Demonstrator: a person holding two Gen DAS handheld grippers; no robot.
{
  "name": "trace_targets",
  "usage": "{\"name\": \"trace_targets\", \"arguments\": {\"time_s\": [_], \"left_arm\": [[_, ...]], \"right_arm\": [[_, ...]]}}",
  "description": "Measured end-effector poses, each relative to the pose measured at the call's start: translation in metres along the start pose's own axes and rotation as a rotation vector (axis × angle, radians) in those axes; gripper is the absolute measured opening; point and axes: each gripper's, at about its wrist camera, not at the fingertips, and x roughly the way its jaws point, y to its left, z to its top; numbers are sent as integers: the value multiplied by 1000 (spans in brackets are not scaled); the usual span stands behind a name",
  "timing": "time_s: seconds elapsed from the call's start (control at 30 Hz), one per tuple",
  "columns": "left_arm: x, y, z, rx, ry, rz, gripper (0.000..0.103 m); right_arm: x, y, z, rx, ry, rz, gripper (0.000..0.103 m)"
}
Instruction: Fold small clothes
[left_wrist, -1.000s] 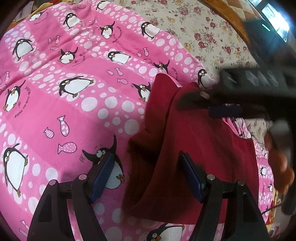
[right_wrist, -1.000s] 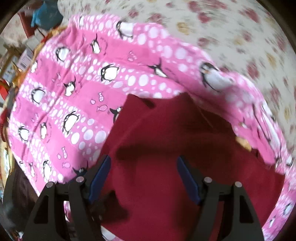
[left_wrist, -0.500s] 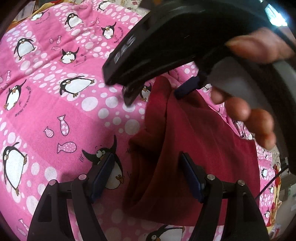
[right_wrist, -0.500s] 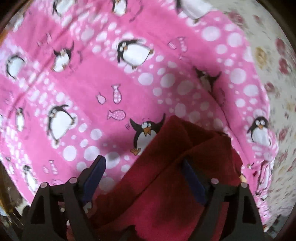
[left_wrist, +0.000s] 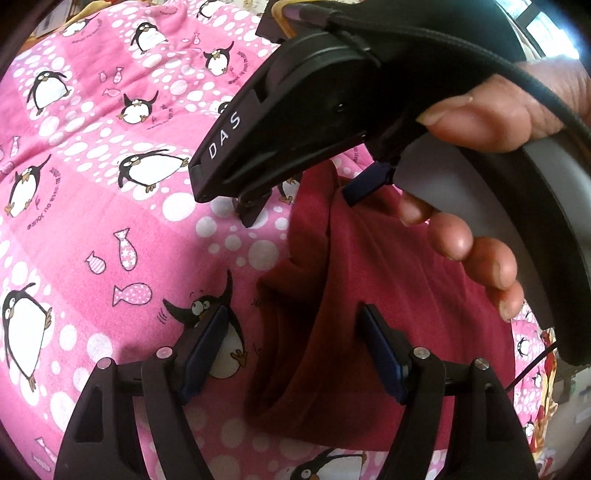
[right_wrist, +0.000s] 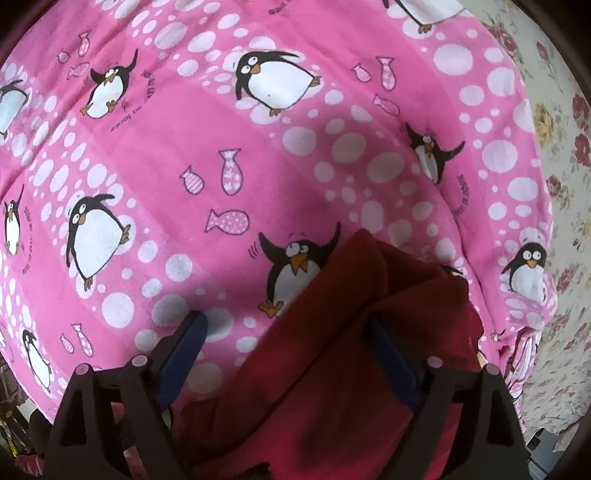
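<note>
A dark red garment (left_wrist: 388, 295) lies partly folded on a pink penguin blanket (left_wrist: 110, 206). My left gripper (left_wrist: 293, 349) is open low over the garment's near left edge, whose folded rim lies loose between the jaws. My right gripper (left_wrist: 308, 199), held by a hand (left_wrist: 476, 122), points down at the garment's far corner. In the right wrist view the right gripper (right_wrist: 286, 358) has its jaws opening, with the red garment (right_wrist: 332, 369) lying between them and the pads not pressing it.
The pink blanket (right_wrist: 258, 147) is spread over a floral sheet (right_wrist: 569, 147) that shows along its right side. Clutter and a cable sit past the blanket's edge at the lower right of the left wrist view.
The right gripper came in from the right, tipped downward over the garment's far corner and widened its jaws. The left gripper and the garment's near edge stayed put.
</note>
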Motion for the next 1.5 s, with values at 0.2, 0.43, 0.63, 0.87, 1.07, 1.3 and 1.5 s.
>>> {"name": "trace_targets", "arguments": {"time_s": [0.2,0.43,0.63,0.87,1.07,1.3,1.5], "left_arm": [[1,-2,1,4,0,4,54],[2,-4,1,5,-1,9,54],[2,-7,-1,16,-3,15,54],[4,-7,0,10,0,11,54],[4,-8,-2,21,-2,8,54],[1,-6,-6,48,1,-18,54],[2,-2,-4,36,11,-36,54]], "right_arm": [[-25,4,-9,-75,-23,-24,92],[-74,-11,-17,-138,-85,-232,92],[-73,13,-35,-417,-100,-512,91],[-61,17,-45,-765,-16,-630,91],[-41,31,-90,-1272,-57,-798,91],[-3,18,-132,-1725,18,-986,92],[6,17,-126,-1722,25,-884,92]]}}
